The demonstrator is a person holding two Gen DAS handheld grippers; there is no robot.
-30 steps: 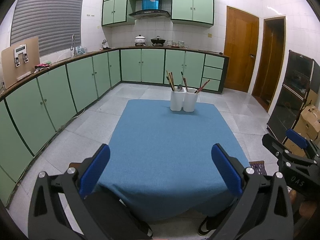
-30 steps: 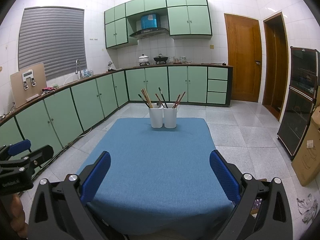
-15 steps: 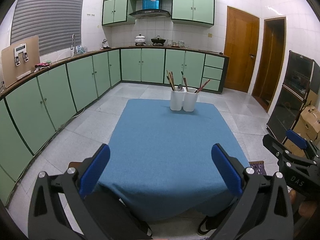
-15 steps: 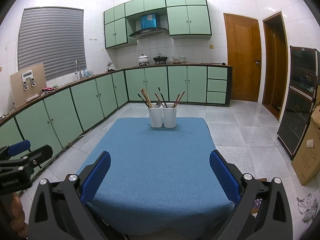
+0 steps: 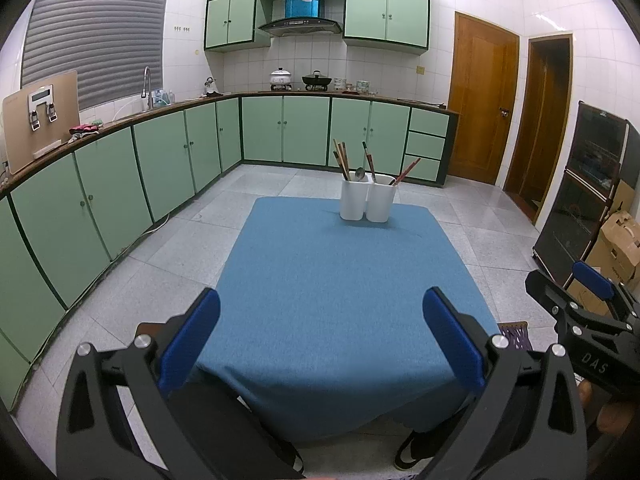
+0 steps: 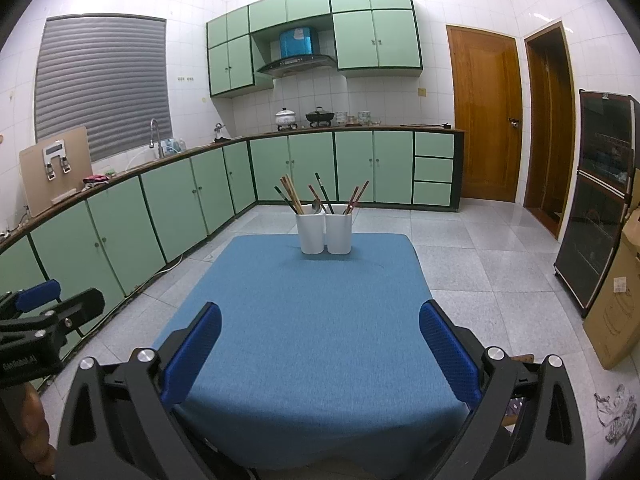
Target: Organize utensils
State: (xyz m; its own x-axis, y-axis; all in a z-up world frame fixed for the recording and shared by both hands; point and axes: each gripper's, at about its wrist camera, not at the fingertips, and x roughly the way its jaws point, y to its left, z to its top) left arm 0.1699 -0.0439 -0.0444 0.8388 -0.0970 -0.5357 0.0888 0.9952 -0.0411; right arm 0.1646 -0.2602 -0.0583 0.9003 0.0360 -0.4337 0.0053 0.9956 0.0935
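Both left tongs [image 5: 320, 334] and right tongs [image 6: 320, 342] gape wide, empty, over the table's [image 5: 332, 300] near edge; two white holders [image 5: 367, 202] stand at 12 o'clock by the far edge.

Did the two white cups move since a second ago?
No. The two white cups sit in the same spot at the far edge of the blue table, in front of the green cabinets.

2 white holders [image 5: 367, 202] touching, upright at cloth's far edge; chopsticks [image 5: 341, 159] + spoon [image 5: 359, 173] leaning inside.
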